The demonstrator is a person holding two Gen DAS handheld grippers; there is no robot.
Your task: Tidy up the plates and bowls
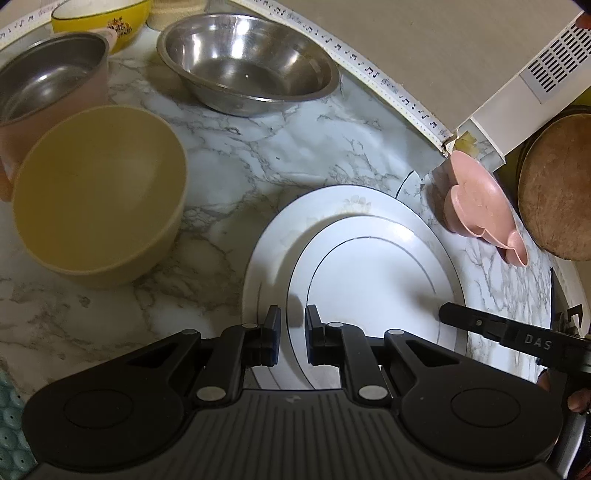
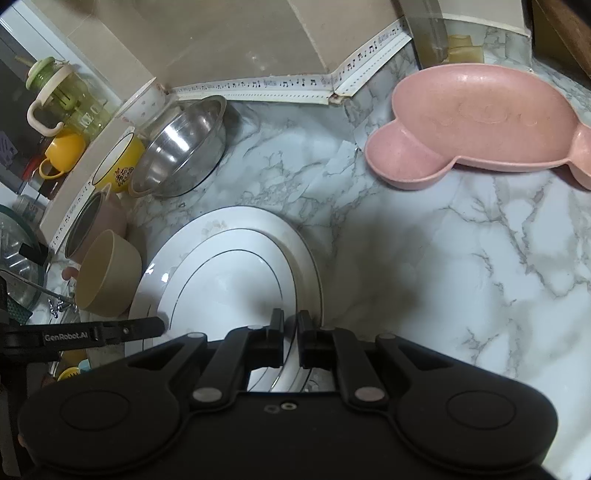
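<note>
A small white plate (image 1: 373, 280) lies on a larger white plate (image 1: 273, 251) on the marble counter (image 1: 258, 147). My left gripper (image 1: 292, 325) has its fingers close together at the small plate's near left rim; I cannot tell if they pinch it. My right gripper (image 2: 290, 328) is nearly shut at the plates' (image 2: 229, 280) right rim, and its finger (image 1: 480, 325) shows over the small plate. A tan bowl (image 1: 99, 192), a steel bowl (image 1: 247, 62), a steel-lined pink pot (image 1: 48, 85), a yellow bowl (image 1: 107, 18) and a pink divided dish (image 2: 476, 125) stand around.
A wooden board (image 1: 557, 184) and a white vented panel (image 1: 535, 74) are at the right. A green jug (image 2: 62, 92), a yellow cup (image 2: 62, 151) and a glass lid (image 2: 18, 258) stand at the left. The wall runs behind the bowls.
</note>
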